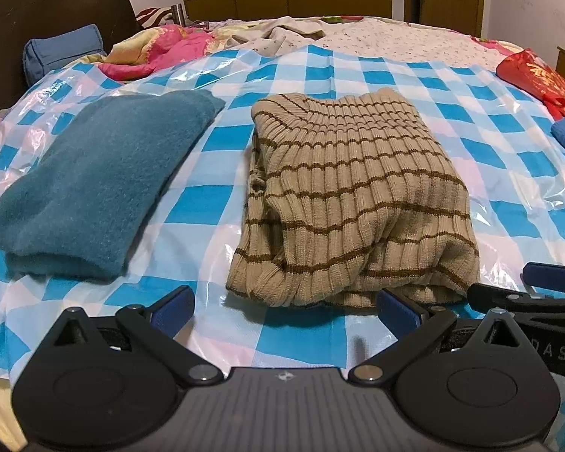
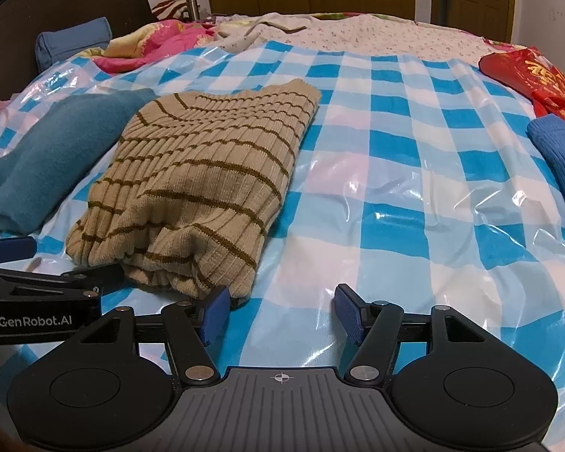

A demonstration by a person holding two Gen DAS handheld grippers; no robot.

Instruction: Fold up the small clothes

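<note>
Striped sweater point(image 1: 358, 196) sits folded just ahead of your left gripper point(image 1: 286, 307) and right gripper point(image 2: 280, 310), both spread empty, likely released.

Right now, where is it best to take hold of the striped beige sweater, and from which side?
Probably the thick rolled near edge of the striped beige sweater, approached from the near side. That fold bulges above the checked plastic sheet, giving the pads something to pinch, and the open right tool sits just before its near right corner.
</note>
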